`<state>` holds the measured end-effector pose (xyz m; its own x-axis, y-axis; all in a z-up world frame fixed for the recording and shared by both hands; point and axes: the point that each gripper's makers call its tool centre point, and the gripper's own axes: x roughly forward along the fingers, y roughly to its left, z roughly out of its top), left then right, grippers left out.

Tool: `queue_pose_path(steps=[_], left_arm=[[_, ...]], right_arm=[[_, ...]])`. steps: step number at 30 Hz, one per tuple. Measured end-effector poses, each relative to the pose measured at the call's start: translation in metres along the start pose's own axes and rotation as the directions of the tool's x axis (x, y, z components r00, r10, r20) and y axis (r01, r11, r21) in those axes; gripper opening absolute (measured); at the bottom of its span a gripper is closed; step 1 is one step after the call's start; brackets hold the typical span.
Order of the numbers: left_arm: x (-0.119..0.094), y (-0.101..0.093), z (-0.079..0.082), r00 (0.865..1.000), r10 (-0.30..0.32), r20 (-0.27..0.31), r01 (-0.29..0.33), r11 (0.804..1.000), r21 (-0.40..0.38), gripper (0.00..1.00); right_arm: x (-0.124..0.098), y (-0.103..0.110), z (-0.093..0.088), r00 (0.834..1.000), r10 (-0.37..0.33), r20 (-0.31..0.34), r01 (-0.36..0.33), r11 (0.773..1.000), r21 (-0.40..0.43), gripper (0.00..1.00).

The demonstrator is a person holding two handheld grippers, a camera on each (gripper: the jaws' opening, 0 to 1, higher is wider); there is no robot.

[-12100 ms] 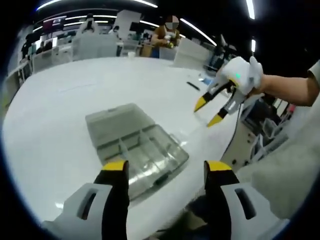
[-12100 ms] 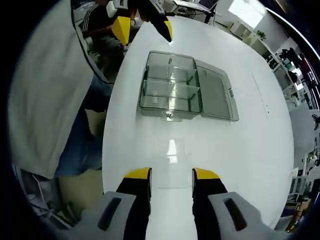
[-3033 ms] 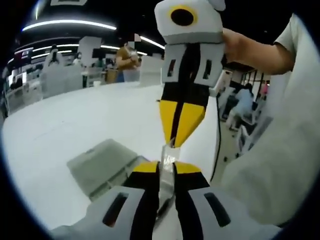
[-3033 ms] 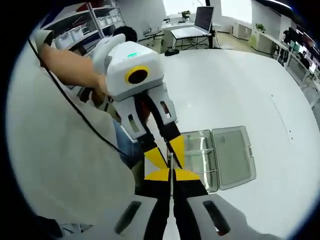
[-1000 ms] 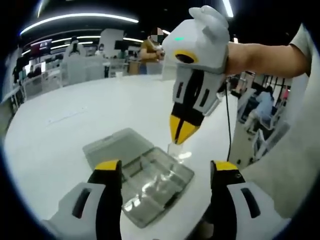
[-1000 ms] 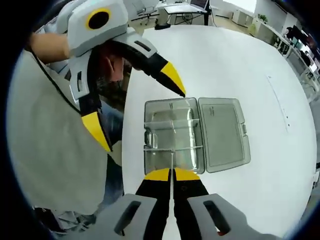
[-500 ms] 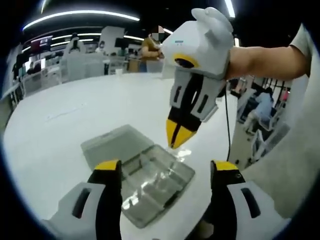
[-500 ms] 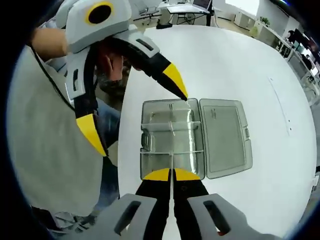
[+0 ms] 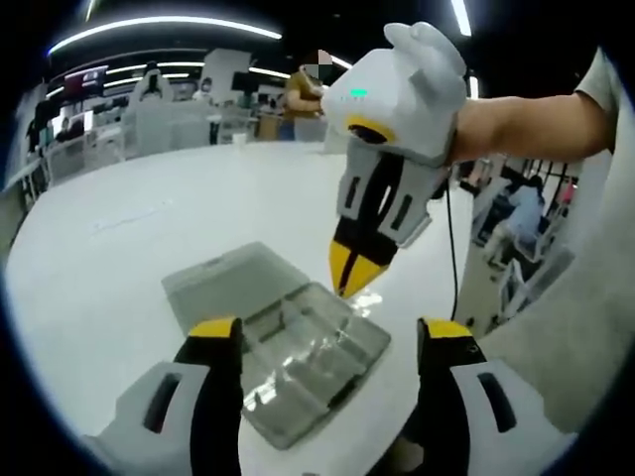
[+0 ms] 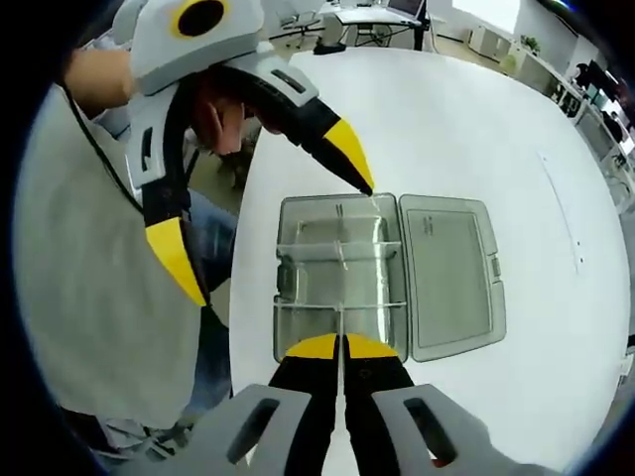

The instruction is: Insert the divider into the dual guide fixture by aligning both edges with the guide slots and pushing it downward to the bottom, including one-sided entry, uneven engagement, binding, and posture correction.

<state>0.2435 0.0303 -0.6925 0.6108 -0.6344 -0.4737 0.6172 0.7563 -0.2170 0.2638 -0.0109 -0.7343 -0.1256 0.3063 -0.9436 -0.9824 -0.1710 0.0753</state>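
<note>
Left gripper view: wide-spread left gripper point(image 9: 332, 342) over white table point(image 9: 149, 238); right gripper point(image 10: 340, 345) pinches divider point(image 10: 340, 322).

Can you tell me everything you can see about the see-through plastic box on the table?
The clear plastic box lies open on the white table, its flat lid folded out beside the tray. Thin walls split the tray into compartments, which look empty. It sits near the table's edge by the person. The right gripper, shut on a thin clear divider, hangs just above it. The left gripper is open nearby, one tip close to the tray's far edge.
</note>
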Motion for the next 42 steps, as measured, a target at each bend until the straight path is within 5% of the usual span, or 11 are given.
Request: queue_pose_path(steps=[42], left_arm=[[-0.0026,0.0001,0.0000,1.000,0.010,0.000,-0.010,1.000,-0.008,0.69]], right_arm=[[-0.0049,0.0052,0.0033,1.000,-0.015,-0.002,0.015,0.999,-0.032,0.00]])
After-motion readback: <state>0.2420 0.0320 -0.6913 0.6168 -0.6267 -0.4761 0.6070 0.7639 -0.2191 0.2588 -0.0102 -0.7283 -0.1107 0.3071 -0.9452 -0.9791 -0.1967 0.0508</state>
